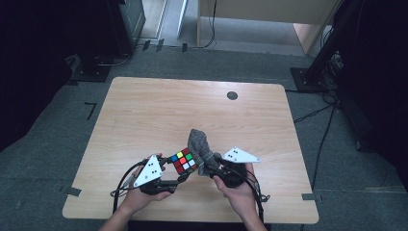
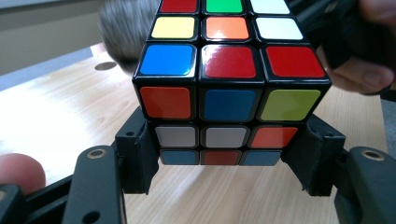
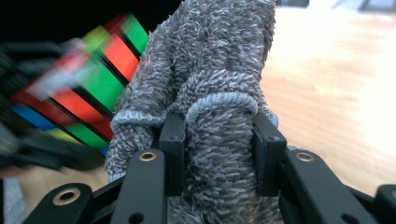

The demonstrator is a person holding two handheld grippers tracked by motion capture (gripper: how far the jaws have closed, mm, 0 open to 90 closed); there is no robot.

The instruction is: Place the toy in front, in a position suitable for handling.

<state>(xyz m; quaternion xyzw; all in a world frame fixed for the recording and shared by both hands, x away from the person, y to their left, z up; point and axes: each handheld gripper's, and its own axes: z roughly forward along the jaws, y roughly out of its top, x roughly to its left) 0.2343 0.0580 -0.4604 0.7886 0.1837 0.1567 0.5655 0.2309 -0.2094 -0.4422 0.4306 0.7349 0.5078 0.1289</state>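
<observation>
The cube [image 1: 184,161] is held above the near middle of the counter [image 1: 144,115], clamped at its lower layers by the left gripper [image 2: 227,161], whose jaws press on two opposite sides. The cloth [image 1: 200,149], a grey fluffy bundle, is pinched between the jaws of the right gripper [image 3: 218,154] and stands up just right of the cube, touching or nearly touching its far right side. The step in hand is judged to be wiping the cube with the cloth. For this to be done well, the cube should be kept firmly clamped and level, so that no layer is twisted, and the cloth should be drawn across one face at a time with light pressure, its free end leading; the cube should be turned by the left hand [image 1: 144,192] for hidden faces to be reached. No brand, label or writing can be read on cube, cloth or grippers.
</observation>
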